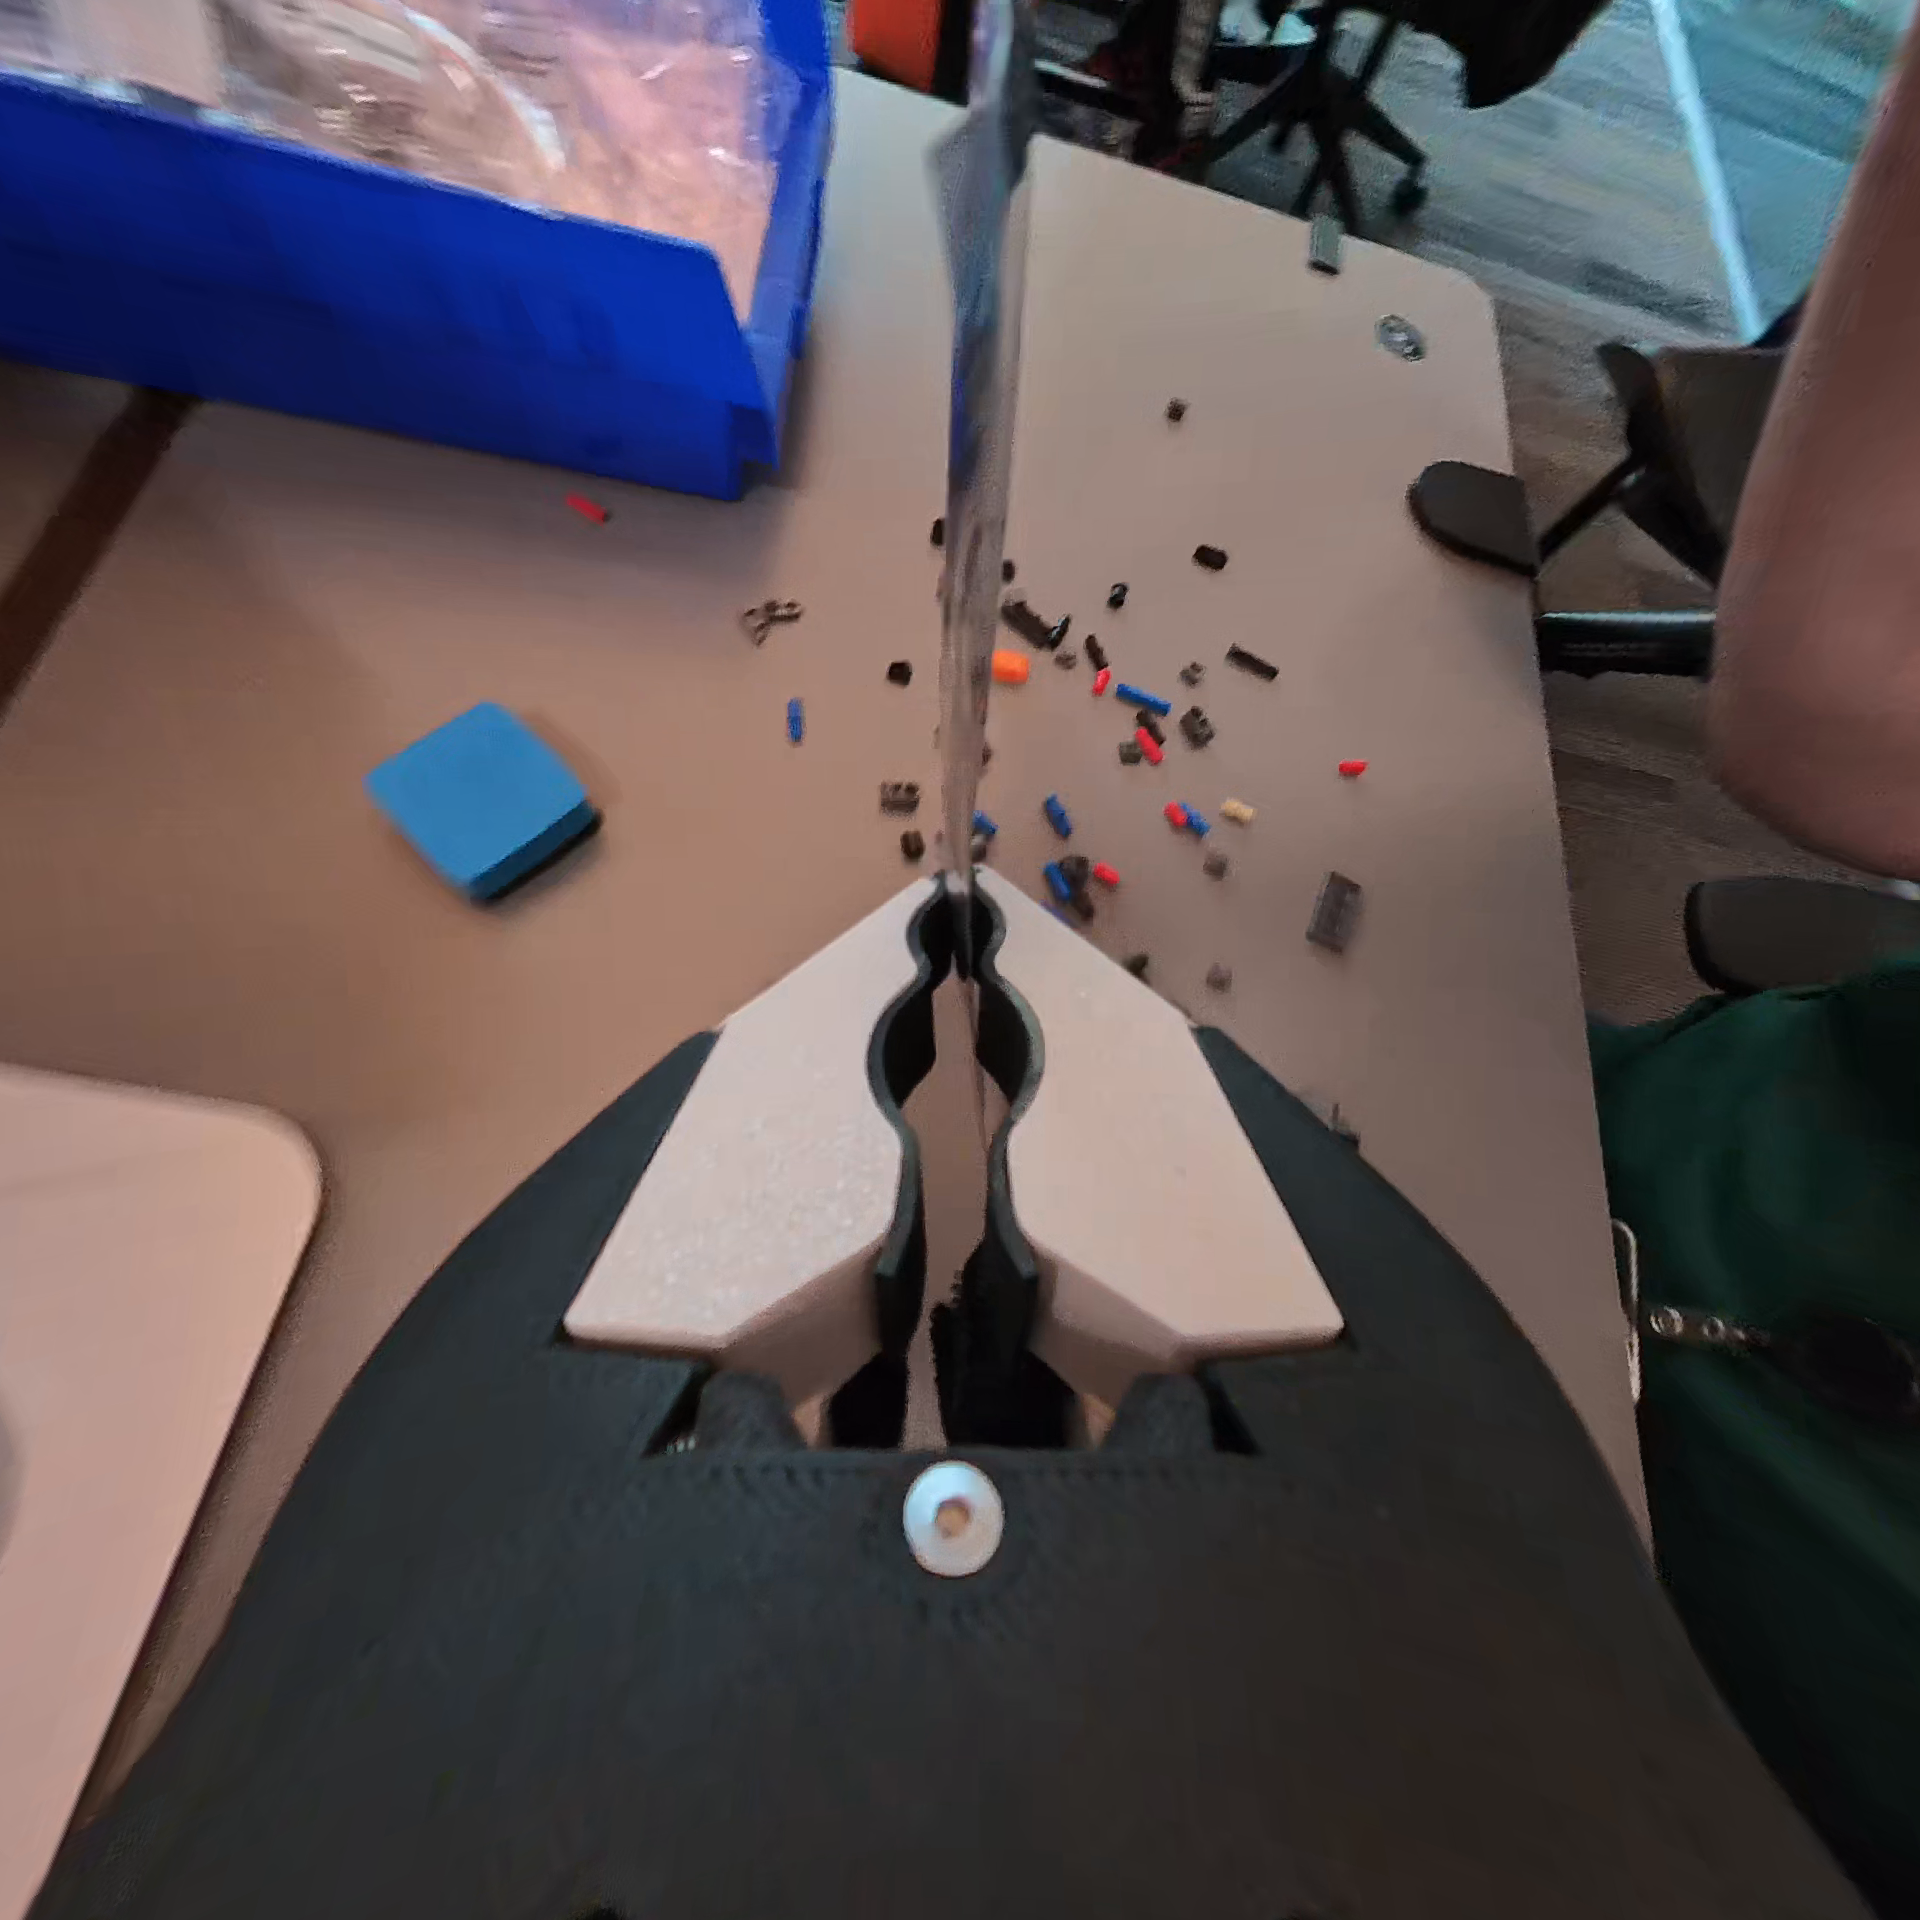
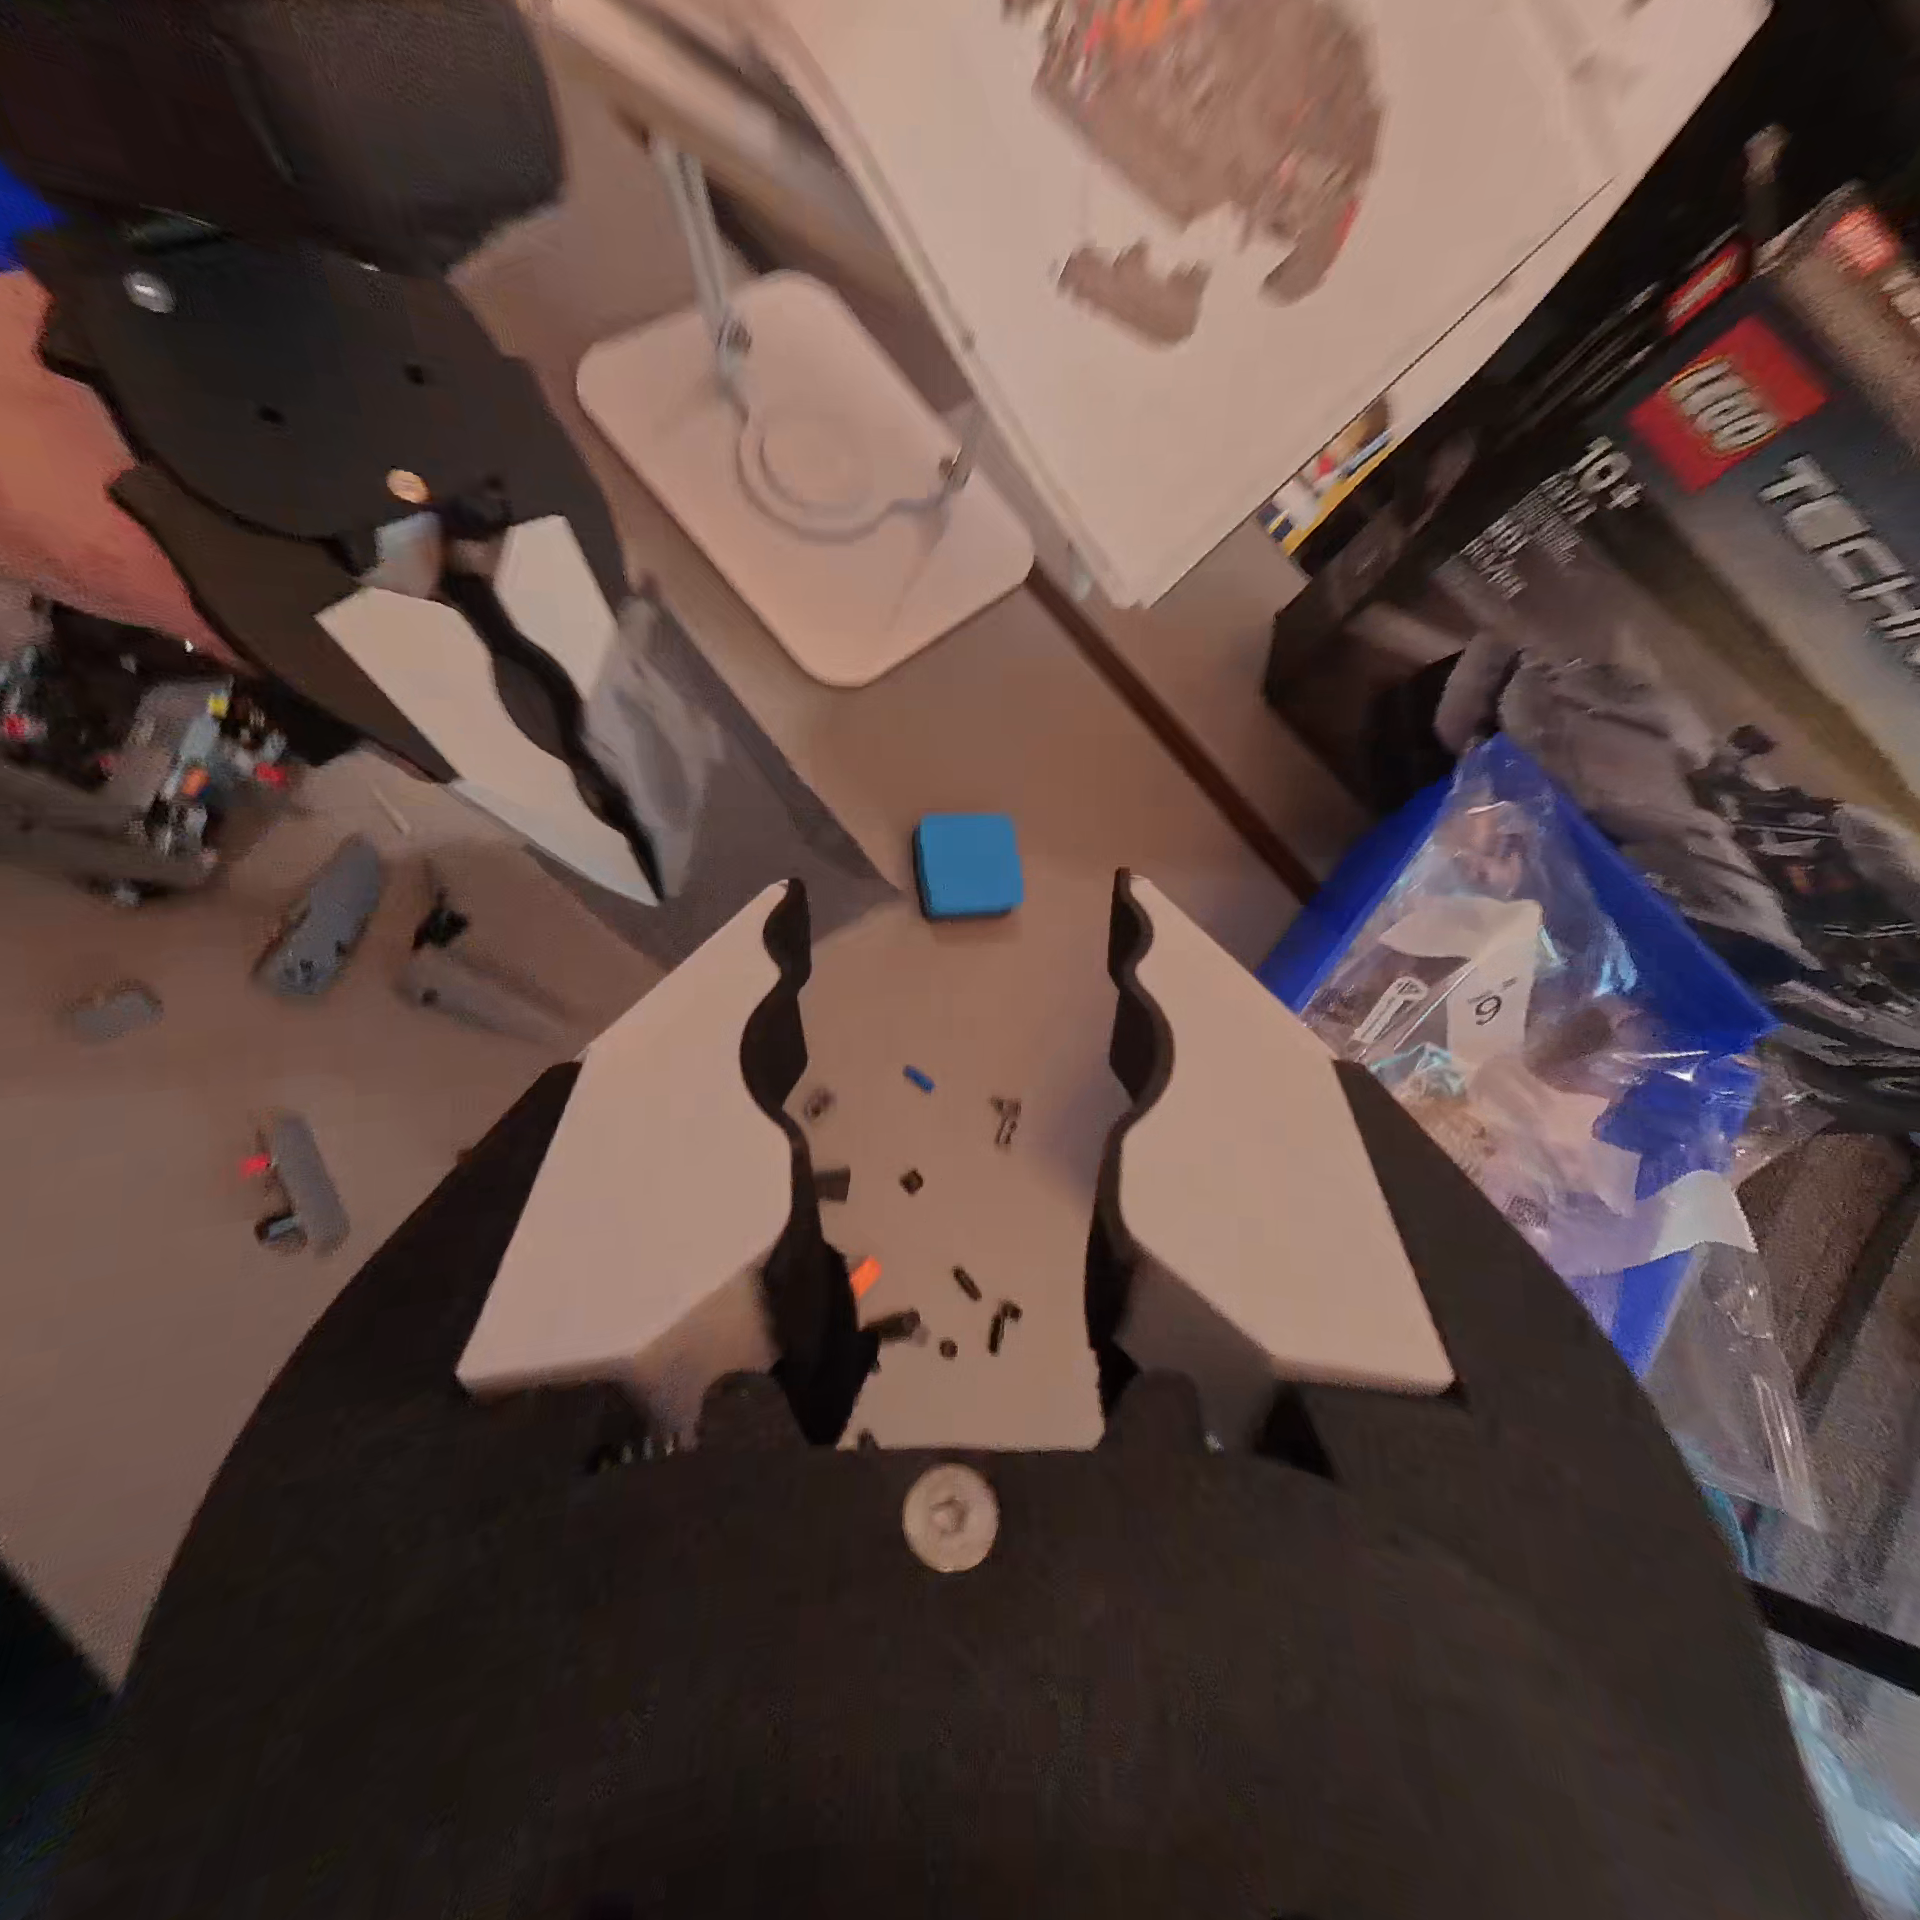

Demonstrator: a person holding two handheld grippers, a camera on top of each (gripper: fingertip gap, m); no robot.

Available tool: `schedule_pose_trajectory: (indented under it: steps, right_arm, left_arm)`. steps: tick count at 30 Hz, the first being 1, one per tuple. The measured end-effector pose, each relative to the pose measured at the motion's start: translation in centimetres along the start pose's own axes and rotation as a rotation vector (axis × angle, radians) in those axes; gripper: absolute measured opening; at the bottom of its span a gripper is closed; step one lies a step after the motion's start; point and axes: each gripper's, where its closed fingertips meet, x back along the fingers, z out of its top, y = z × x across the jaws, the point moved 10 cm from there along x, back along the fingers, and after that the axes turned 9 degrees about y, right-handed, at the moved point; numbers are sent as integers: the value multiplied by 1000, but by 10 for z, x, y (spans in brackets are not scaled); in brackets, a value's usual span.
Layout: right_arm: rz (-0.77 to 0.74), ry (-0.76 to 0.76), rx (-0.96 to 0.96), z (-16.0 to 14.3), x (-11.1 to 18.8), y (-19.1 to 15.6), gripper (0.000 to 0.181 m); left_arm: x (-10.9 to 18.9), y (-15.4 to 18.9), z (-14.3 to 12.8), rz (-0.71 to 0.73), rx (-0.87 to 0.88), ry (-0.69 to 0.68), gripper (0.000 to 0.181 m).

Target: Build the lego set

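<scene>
My left gripper is shut on a thin clear plastic bag, seen edge-on and rising away from the fingertips. Small black, blue and red lego pieces and one orange piece lie scattered on the tan table beyond it. My right gripper is open and empty above those scattered pieces, with the orange piece near its left finger. The right wrist view also shows the left gripper at upper left with the bag pinched in it.
A blue bin of plastic bags and a blue pad sit on the table. An open instruction booklet rests on a stand by the set's box. Grey parts and a partial build lie left. A person's arm is right. Between my left fingertips and the orange piece there is roughly 20 centimeters. Seen from the right wrist view as well.
</scene>
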Motion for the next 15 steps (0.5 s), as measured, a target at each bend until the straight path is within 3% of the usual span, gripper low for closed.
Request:
schedule_pose_trajectory:
  steps: [5, 9, 12, 15]
  right_arm:
    - [33, 122, -35, -24, 1, -20, 53]
    - [60, 184, -82, -48, -11, -34, 46]
    - [90, 175, -116, -68, -25, -42, 44]
    - [118, 161, -150, -82, -37, -47, 45]
  left_arm:
    - [108, 18, -19, 154, 23, 17, 0]
    - [228, 23, -52, 438, 90, -4, 0]
    - [339, 16, -101, 711, 262, 44, 0]
    - [444, 17, -174, 944, 464, 153, 0]
